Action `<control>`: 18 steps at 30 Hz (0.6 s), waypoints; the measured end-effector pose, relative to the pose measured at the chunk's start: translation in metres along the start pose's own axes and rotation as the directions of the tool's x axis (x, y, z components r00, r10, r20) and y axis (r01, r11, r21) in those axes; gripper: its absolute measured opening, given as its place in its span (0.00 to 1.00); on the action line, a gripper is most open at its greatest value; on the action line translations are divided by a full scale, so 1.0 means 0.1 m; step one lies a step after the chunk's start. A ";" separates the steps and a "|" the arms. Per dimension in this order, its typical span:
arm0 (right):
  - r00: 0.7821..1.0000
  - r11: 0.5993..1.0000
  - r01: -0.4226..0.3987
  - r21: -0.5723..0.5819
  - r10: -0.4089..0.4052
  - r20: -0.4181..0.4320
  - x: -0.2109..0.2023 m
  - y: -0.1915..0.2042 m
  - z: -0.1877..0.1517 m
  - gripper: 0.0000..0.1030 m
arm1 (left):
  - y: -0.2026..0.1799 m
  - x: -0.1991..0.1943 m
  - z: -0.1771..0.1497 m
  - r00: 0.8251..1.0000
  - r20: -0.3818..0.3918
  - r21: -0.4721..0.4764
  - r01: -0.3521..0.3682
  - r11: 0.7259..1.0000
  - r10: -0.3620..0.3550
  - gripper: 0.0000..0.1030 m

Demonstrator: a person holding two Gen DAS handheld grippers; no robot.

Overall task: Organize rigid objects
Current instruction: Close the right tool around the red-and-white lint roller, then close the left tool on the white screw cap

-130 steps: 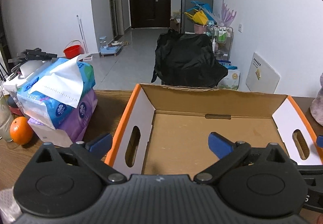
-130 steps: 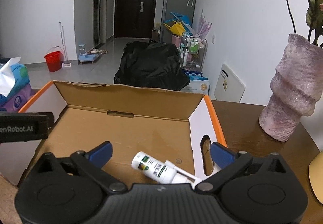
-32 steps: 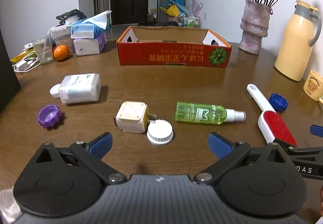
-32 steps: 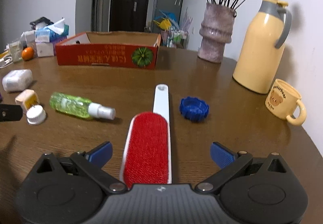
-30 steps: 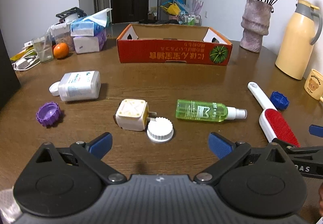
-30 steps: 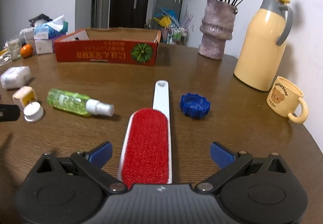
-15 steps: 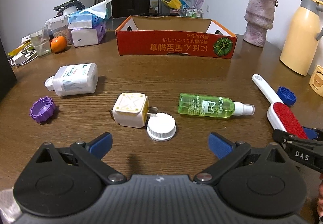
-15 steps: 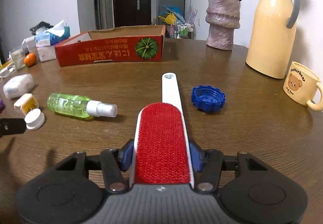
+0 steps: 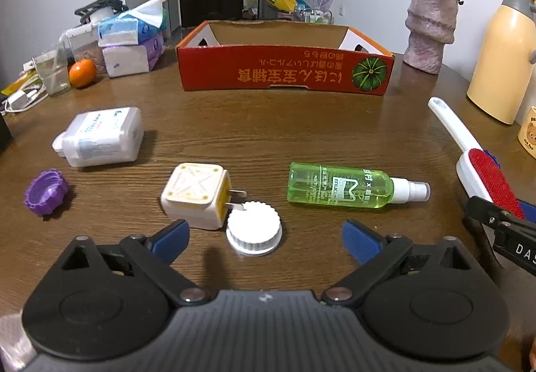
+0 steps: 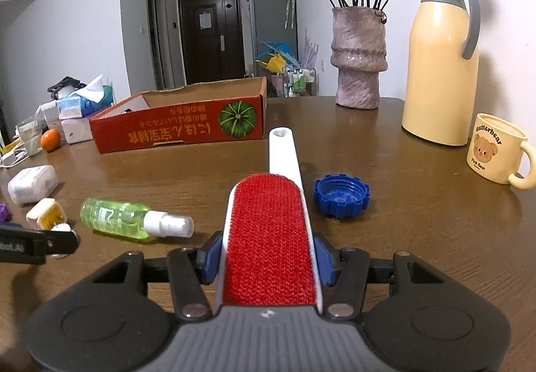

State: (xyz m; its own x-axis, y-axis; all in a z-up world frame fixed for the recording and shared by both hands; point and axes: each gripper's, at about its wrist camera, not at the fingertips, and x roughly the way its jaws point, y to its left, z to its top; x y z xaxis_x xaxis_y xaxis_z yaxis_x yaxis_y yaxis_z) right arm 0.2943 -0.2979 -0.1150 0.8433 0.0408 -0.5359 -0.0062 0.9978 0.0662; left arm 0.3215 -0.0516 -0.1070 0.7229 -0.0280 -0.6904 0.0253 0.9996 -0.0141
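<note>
My right gripper (image 10: 268,258) is shut on the red and white lint brush (image 10: 269,231), lifted off the table with its white handle pointing ahead; the brush also shows in the left wrist view (image 9: 482,177). My left gripper (image 9: 264,239) is open and empty, low over the white round cap (image 9: 253,231) and the cream plug adapter (image 9: 196,193). A green spray bottle (image 9: 341,188), a white flat bottle (image 9: 100,141), a purple cap (image 9: 47,193) and a blue cap (image 10: 341,194) lie on the wooden table. The red cardboard box (image 9: 284,70) stands open at the back.
A pink vase with roses (image 10: 358,60), a cream thermos jug (image 10: 442,64) and a bear mug (image 10: 495,147) stand at the right. Tissue packs (image 9: 130,40), an orange (image 9: 82,72), a glass (image 9: 52,75) and cables sit at the back left.
Both grippers moved back from the box to the near table. My right gripper shut on the lint brush and has raised it. My left gripper lowered toward the white cap.
</note>
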 end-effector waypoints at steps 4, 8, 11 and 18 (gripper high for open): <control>1.000 1.000 -0.001 0.004 0.000 0.020 0.01 0.01 0.01 0.53 | 0.00 0.09 0.01 1.000 -0.019 -0.011 0.010 1.000 -0.011 0.80; 0.999 1.000 -0.007 0.004 0.007 0.041 0.02 0.02 0.02 0.53 | 0.00 0.17 0.02 0.999 -0.033 -0.016 0.012 1.000 -0.013 0.74; 0.999 1.000 -0.011 0.004 0.011 0.049 0.02 0.03 0.02 0.53 | 0.01 0.22 0.04 0.999 -0.037 -0.024 0.006 1.000 -0.007 0.71; 0.999 1.000 -0.021 0.010 0.021 0.047 0.03 0.02 0.01 0.53 | 0.00 0.27 0.07 0.999 -0.034 -0.027 -0.001 1.000 0.000 0.68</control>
State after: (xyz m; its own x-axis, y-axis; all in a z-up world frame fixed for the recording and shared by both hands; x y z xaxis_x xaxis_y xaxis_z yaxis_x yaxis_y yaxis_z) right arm 0.2977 -0.2955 -0.1154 0.8675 0.0588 -0.4940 -0.0187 0.9961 0.0857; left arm 0.3458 -0.0523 -0.1199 0.6988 -0.0273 -0.7147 0.0053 0.9994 -0.0330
